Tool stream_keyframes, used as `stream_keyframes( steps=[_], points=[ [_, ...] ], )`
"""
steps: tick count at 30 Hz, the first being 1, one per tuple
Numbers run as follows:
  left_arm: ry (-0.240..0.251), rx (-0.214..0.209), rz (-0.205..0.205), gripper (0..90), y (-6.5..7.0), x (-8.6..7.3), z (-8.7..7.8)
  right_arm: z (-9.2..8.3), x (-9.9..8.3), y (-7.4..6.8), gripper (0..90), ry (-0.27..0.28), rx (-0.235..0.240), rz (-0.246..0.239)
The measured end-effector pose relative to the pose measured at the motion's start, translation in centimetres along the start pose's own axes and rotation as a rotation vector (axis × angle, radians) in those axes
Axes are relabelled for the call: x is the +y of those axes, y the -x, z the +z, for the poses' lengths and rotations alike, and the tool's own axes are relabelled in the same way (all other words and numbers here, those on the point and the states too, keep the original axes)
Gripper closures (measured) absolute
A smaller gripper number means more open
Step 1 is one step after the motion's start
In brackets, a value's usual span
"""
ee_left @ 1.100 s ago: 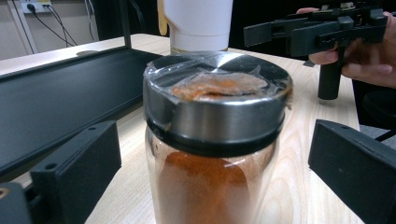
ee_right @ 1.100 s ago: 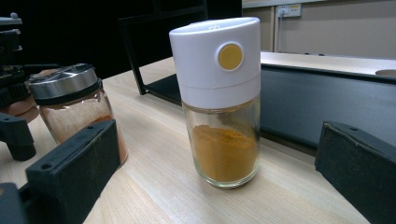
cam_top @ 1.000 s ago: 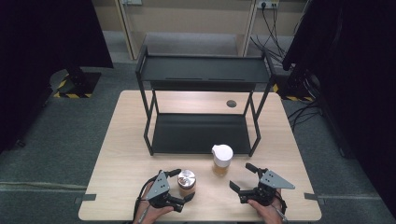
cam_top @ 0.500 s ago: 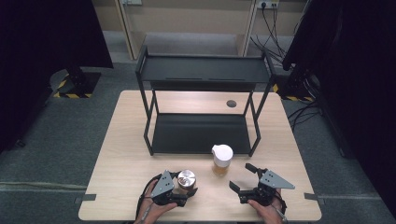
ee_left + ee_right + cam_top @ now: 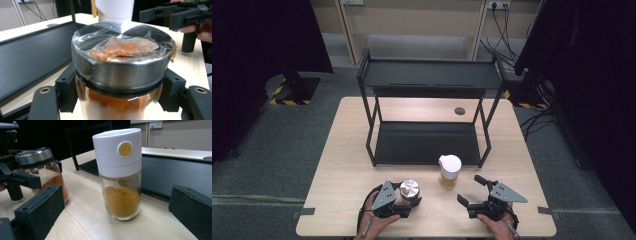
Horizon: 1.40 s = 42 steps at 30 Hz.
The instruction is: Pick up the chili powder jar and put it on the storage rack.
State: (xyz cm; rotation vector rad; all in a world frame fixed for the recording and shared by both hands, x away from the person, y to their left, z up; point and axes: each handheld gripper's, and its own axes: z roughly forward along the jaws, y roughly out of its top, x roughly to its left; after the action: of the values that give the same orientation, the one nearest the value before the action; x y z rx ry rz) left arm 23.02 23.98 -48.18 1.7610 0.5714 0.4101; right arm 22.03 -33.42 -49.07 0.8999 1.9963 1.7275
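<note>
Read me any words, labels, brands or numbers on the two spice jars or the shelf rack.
None can be read.
Metal-lidded spice jar: no label; only orange powder smeared under the film on the lid.
White-capped spice jar: a plain yellow round button, no print.
Black shelf rack: bare.
Black-and-yellow hazard stripes on the floor stand base: a marking, no text.

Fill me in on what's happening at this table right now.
A person holds a gripper in each hand at a wooden table with a black two-tier shelf. The left gripper has just been closing and is clamped on a metal-lidded jar of red-orange spice. The right gripper is open, its jaws aimed at a white-capped shaker of yellow powder standing untouched in front of the shelf.
</note>
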Motion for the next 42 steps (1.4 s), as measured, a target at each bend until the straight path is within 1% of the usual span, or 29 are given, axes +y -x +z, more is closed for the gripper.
stream_keyframes(
  steps=[10, 14, 15, 18, 19, 20, 21, 25, 27, 29, 30, 32, 33, 36, 38, 39, 42],
  points=[
    [0.008, 0.012, -0.005, 30.6, -0.4, 1.0, -0.5, 0.0, 0.0, 0.0, 0.6, 0.000, 0.000, 0.000],
    [0.010, 0.017, 0.002, 30.6, -0.5, 1.6, -0.6, 0.0, 0.0, 0.0, 0.6, -0.001, 0.001, 0.000],
    [0.007, 0.016, 0.001, 30.6, -0.7, 2.0, -0.6, 0.1, 0.0, 0.0, 0.6, -0.002, 0.002, -0.001],
    [0.009, 0.012, -0.005, 30.6, -0.9, 2.4, -0.7, 0.1, 0.0, 0.0, 0.6, -0.002, 0.002, -0.001],
    [0.016, 0.007, -0.013, 30.6, -1.1, 2.6, -0.7, 0.1, 0.0, 0.0, 0.6, -0.001, 0.002, 0.000],
    [0.016, 0.007, -0.013, 30.6, -1.1, 2.6, -0.7, 0.1, 0.0, 0.0, 0.6, -0.001, 0.002, 0.000],
    [0.019, 0.010, -0.005, 30.6, -1.1, 3.0, -0.8, 0.1, 0.0, 0.0, 0.6, -0.001, 0.002, 0.001],
    [0.028, 0.018, -0.004, 30.6, -1.1, 3.5, -0.9, 0.1, 0.0, 0.0, 0.6, -0.001, 0.003, 0.001],
    [0.034, 0.022, -0.001, 30.5, -1.2, 4.1, -1.0, 0.1, 0.0, 0.0, 0.6, -0.001, 0.003, 0.002],
    [0.036, 0.023, -0.001, 30.6, -1.3, 4.3, -1.0, 0.1, -0.1, 0.0, 0.6, -0.001, 0.003, 0.002],
    [0.037, 0.026, -0.002, 30.6, -1.4, 4.7, -1.1, 0.1, -0.1, 0.0, 0.6, 0.000, 0.003, 0.004],
    [0.041, 0.022, 0.003, 30.5, -1.6, 5.2, -1.2, 0.1, -0.1, 0.0, 0.6, 0.000, 0.004, 0.004],
    [0.041, 0.022, 0.003, 30.5, -1.6, 5.2, -1.2, 0.1, -0.1, 0.0, 0.6, 0.000, 0.004, 0.004],
    [0.049, 0.026, 0.013, 30.6, -1.7, 5.9, -1.3, 0.1, -0.1, 0.0, 0.6, 0.002, 0.004, 0.005],
    [0.053, 0.029, 0.012, 30.6, -1.9, 6.3, -1.4, 0.1, -0.1, 0.0, 0.6, 0.003, 0.005, 0.006],
    [0.053, 0.023, 0.013, 30.6, -2.2, 6.8, -1.6, 0.1, -0.1, 0.1, 0.6, 0.002, 0.004, 0.007],
    [0.059, 0.021, 0.017, 30.6, -2.5, 7.5, -1.7, 0.1, -0.1, 0.0, 0.6, 0.002, 0.004, 0.007]
  ],
)
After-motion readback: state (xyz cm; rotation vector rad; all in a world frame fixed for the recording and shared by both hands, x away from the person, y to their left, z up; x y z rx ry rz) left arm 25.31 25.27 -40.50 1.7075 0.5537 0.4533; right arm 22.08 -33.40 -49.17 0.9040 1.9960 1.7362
